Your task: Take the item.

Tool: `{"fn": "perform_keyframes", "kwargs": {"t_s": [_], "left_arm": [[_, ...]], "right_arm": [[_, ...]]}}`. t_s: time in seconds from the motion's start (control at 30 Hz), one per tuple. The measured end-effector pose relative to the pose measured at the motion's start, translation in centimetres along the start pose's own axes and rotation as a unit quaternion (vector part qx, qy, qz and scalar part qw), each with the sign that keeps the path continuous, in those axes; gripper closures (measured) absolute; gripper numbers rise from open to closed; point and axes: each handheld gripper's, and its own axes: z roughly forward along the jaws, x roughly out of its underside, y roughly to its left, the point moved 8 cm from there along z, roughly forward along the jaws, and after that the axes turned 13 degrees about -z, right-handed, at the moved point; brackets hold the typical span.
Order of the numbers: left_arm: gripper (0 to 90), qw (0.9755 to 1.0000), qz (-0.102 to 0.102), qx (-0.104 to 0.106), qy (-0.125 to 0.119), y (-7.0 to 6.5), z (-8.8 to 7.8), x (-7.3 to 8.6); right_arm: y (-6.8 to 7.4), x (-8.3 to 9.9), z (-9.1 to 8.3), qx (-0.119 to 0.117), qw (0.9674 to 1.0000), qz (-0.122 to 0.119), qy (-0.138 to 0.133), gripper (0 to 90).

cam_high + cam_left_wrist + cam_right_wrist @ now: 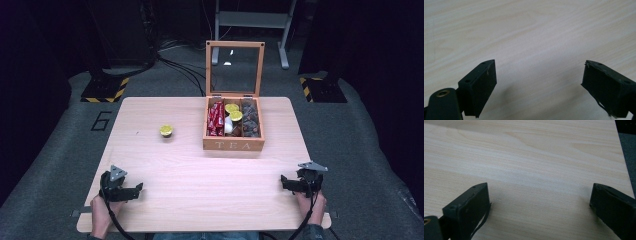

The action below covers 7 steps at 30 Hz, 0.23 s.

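Left gripper point(134, 189) is held at the table's point(200, 175) near-left corner, jaws apart, nothing between them. Right gripper point(283, 181) is held at the near-right corner, jaws likewise apart and empty. The yellow-lidded capsule point(166, 131) is seen at about 1 o'clock from the left fingers point(480, 87), well apart. Farther, at 2 o'clock, the open tea box point(233, 145) is found.

We read this as a lab or test studio: a lone wooden table point(200, 170) on grey carpet point(60, 145), dark surroundings, hazard-striped stand bases point(105, 90) at upper left and right, cables point(175, 62) trailing, a metal frame point(252, 20) at top.
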Motion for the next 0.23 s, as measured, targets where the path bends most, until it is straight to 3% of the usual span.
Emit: {"fn": "perform_keyframes", "kwargs": {"t_s": [0.23], "left_arm": [[9.1, 0.9994, -0.029, 0.018, -0.012, 0.42, 0.21, 0.99]], "right_arm": [[0.01, -0.01, 0.03, 0.002, 1.0, 0.006, 0.003, 0.7]]}}
